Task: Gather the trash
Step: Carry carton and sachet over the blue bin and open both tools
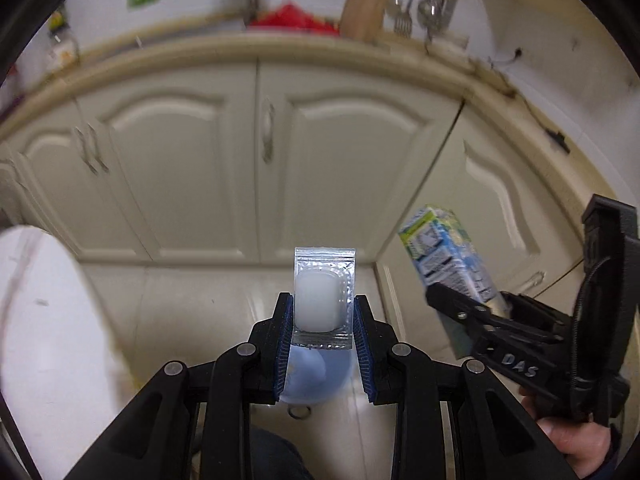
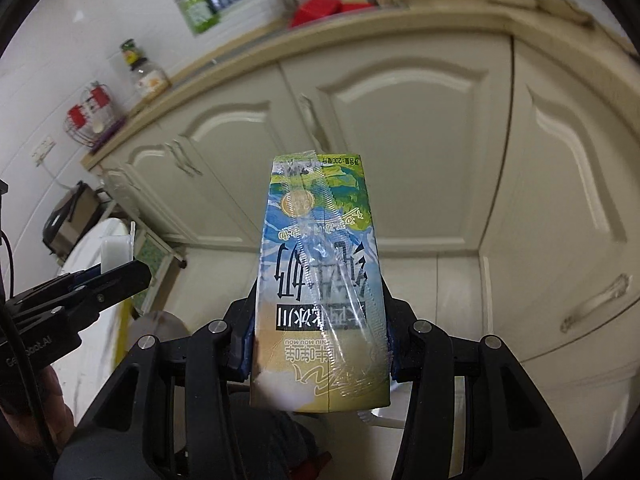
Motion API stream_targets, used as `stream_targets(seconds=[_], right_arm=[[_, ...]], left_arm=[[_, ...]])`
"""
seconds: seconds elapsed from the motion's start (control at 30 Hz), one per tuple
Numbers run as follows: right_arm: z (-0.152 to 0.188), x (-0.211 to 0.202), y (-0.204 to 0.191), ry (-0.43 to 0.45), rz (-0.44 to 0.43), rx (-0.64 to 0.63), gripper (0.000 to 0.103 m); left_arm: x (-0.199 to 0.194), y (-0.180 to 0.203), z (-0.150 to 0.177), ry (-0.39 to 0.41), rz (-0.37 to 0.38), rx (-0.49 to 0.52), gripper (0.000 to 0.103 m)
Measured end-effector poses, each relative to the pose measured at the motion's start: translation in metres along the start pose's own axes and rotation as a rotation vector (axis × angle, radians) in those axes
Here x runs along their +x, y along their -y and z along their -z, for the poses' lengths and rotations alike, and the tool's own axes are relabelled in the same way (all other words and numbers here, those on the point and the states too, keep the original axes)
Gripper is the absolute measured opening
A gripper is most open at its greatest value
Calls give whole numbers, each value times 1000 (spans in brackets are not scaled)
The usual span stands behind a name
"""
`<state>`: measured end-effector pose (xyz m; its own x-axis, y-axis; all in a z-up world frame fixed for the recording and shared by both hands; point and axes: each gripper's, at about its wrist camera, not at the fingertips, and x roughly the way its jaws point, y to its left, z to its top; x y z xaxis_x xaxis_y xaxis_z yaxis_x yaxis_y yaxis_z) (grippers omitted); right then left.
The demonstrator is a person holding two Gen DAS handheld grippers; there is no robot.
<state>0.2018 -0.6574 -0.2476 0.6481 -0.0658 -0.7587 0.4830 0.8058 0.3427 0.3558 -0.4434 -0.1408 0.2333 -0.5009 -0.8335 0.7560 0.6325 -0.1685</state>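
My left gripper (image 1: 322, 312) is shut on a clear plastic blister pack (image 1: 323, 296) with a white insert, held upright between the blue pads. My right gripper (image 2: 318, 316) is shut on a blue, green and yellow milk carton (image 2: 318, 272), held upside down with a wrapped straw on its face. In the left wrist view the right gripper (image 1: 472, 308) and the carton (image 1: 444, 256) are at the right. In the right wrist view the left gripper (image 2: 116, 272) with the white pack (image 2: 116, 254) is at the left. Both are held in the air in front of cream cabinets.
Cream kitchen cabinet doors (image 1: 256, 152) fill the background, with a countertop above holding a red item (image 1: 292, 20), cutting board (image 1: 368, 0) and hanging utensils. A large white rounded object (image 1: 44, 332) is at the left. A light blue round object (image 1: 316, 376) lies on the tiled floor below.
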Motion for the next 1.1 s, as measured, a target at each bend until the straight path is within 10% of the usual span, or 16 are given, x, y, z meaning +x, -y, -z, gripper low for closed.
stream_targets(seconds=[0.37, 0.7, 0.93, 1.1], right_arm=[[29, 109, 50, -215, -2, 82, 45], [47, 168, 64, -330, 1, 116, 48], [52, 177, 69, -347, 31, 149, 99], [51, 162, 69, -327, 66, 172, 103]], left_arm=[[139, -12, -41, -251, 1, -65, 26], [192, -36, -70, -314, -56, -104, 40], [186, -35, -76, -277, -84, -107, 51], [166, -29, -75, -230, -79, -113, 54]])
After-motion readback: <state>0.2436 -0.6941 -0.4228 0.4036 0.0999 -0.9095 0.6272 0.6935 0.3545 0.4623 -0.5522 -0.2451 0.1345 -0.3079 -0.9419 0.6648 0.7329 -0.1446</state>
